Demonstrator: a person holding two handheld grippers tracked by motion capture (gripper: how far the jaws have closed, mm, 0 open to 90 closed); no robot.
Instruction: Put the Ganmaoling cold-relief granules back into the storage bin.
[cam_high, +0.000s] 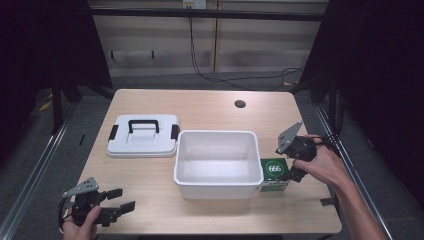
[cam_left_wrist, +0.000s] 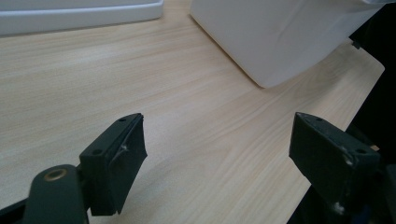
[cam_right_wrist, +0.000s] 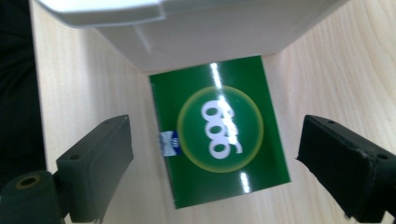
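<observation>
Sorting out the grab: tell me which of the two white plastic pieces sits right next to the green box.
The open white bin: the green 666 box lies against its right wall, under the open right gripper. The handled white lid lies apart, on the bin's far-left side.

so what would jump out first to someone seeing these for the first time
Probably the green box marked 666, the one bright thing on the pale wooden table; it lies against the right side of the open white bin. The right gripper hangs right over it with jaws spread either side, not touching. After that, the white lid with a black handle left of the bin, and the left gripper open near the front left corner.
</observation>
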